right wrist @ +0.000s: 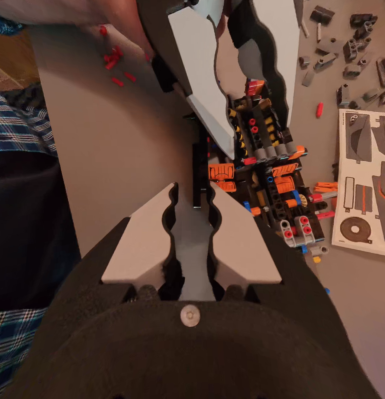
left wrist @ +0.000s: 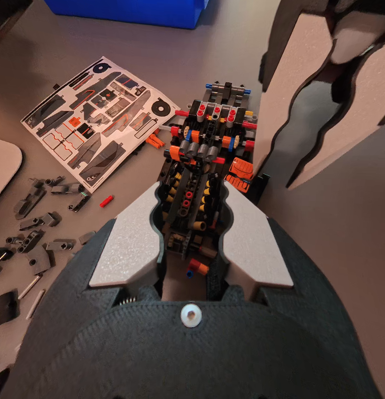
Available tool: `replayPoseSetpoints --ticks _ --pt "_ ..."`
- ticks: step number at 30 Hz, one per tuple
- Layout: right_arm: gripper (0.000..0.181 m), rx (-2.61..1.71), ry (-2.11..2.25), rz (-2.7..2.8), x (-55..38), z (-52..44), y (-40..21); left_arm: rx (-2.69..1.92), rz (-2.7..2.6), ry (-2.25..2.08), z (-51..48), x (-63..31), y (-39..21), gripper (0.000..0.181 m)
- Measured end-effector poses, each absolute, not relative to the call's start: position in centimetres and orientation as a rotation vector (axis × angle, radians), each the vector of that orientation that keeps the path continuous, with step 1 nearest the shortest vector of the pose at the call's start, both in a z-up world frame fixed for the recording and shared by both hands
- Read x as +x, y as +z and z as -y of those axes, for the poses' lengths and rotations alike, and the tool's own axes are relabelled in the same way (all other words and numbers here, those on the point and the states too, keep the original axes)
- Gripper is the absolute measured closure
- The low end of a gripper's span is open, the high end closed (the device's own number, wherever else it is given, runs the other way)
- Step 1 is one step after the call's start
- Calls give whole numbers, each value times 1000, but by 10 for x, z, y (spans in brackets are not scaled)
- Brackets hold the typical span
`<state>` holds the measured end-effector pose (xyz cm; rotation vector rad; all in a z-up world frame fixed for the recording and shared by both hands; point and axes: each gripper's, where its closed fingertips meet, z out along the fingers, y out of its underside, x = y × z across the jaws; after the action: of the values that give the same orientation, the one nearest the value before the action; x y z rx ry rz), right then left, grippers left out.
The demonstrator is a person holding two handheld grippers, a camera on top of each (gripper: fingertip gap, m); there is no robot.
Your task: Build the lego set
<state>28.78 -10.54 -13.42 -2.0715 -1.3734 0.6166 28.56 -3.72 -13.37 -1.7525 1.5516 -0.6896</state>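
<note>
left hand-held gripper (left wrist: 190, 185) clamped on lego chassis (left wrist: 211, 138); right hand-held gripper (right wrist: 192, 185) apart, empty, beside chassis

Grey-beige worktop (left wrist: 317, 248). Lego chassis (left wrist: 211, 151) lies on it straight ahead of left claw (left wrist: 191, 187); sticker sheet (left wrist: 96, 121) ahead-left, two orange pins (left wrist: 155, 141) at its edge, lone red pin (left wrist: 106, 201) and loose grey parts (left wrist: 36, 216) left, blue bin (left wrist: 126, 10) far ahead. Red pins (right wrist: 113, 58) scattered ahead-left of right claw (right wrist: 193, 187).
</note>
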Motion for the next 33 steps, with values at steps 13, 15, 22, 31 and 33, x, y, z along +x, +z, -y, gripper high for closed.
replayPoseSetpoints --ticks 13,15,22,31,33 --pt "152 -2051 544 1300 303 83 -128 -1601 -1715 -523 93 272 -113 142" --pt "153 -2058 539 1307 301 81 -132 -1602 -1741 -496 95 275 -124 145" --pt "159 -2097 586 1331 299 80 -140 -1617 -1796 -436 92 281 -149 160" --pt "159 -2077 638 1318 299 81 -140 -1566 -1805 -429 88 284 -151 168" --pt "160 -2071 614 1331 299 81 -140 -1536 -1812 -413 89 284 -152 169"
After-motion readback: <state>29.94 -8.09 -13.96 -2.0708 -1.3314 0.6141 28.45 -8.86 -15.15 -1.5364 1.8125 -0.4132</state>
